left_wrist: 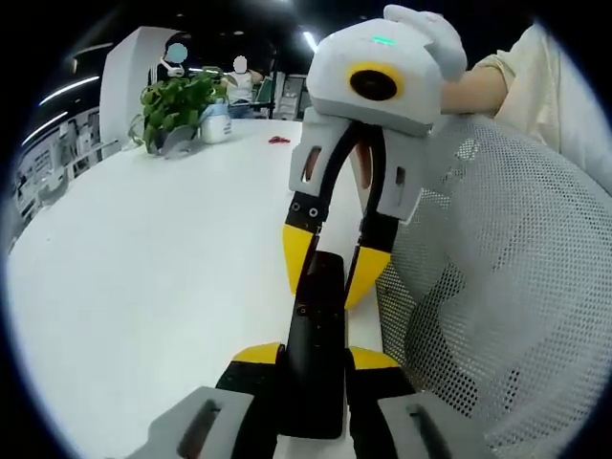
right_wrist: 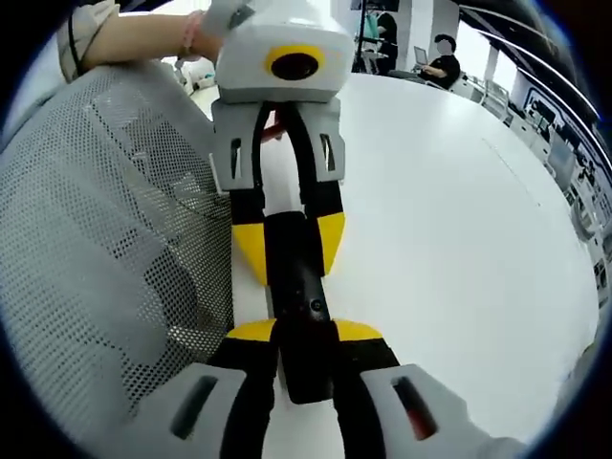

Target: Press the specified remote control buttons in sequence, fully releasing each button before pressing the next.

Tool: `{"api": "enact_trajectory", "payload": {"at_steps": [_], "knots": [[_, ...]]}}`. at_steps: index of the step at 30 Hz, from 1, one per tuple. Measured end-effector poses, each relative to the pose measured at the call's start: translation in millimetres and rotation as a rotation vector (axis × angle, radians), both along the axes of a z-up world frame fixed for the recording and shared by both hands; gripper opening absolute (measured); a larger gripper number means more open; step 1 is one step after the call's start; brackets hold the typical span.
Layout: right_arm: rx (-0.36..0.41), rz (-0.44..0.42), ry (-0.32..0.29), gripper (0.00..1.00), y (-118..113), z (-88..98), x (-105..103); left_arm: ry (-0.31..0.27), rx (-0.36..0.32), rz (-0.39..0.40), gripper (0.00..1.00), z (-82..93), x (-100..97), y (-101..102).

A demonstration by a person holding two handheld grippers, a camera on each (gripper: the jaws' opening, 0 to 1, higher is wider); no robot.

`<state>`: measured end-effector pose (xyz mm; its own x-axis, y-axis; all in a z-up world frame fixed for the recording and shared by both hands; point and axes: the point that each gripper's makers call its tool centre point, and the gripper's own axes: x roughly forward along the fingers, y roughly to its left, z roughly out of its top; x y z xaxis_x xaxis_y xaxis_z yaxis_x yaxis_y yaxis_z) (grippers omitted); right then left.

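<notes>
We hold a black remote control (left_wrist: 316, 344) off the white tabletop (left_wrist: 143, 287), clamped at both ends. In the left gripper view our left gripper (left_wrist: 316, 361) is closed on the near end of the remote, yellow tips hard against its two long sides; the right gripper (left_wrist: 330, 268) comes in from the far side and pinches the other end. A mesh chair back (left_wrist: 497, 287) stands just beside, and a potted plant (left_wrist: 177, 107) sits well away across the tabletop.

In the right gripper view the same hold shows mirrored: right gripper (right_wrist: 304, 337) closed on the remote control (right_wrist: 298, 316), left gripper (right_wrist: 287, 249) gripping the far end.

Step in hand, as we judge it: steadying or passing the remote, no button pressed yet. Next move calls for one gripper to let go and bring a fingertip down on the named button, while the other holds the body still.

The long axis runs straight from one gripper to the other. We cannot tell which end is the front.
</notes>
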<state>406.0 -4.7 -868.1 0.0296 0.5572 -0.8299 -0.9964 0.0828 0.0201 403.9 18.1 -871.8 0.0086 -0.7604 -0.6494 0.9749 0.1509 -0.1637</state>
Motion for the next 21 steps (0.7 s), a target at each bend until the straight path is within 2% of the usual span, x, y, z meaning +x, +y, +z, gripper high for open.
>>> {"api": "enact_trajectory", "payload": {"at_steps": [9,11,12,14,21], "knots": [[-0.015,0.016,-0.012,0.24,-5.7,-1.9,-0.2,-0.005,0.001,-0.003,0.25,0.3,-0.5,0.0],[-0.124,0.053,-0.042,0.25,-22.3,-14.1,1.2,-0.007,0.002,-0.004,0.25,0.2,-0.7,0.0],[-0.098,0.059,-0.050,0.25,-20.6,-14.1,-0.5,-0.005,0.002,-0.004,0.25,0.3,-1.0,-0.1],[-0.087,0.033,-0.022,0.25,-22.0,-11.8,-0.4,-0.006,0.002,-0.006,0.25,0.4,-1.6,-0.1],[-0.079,0.019,-0.009,0.25,-23.1,-13.1,0.2,-0.005,0.001,-0.005,0.25,0.0,-1.5,-0.3]]}}
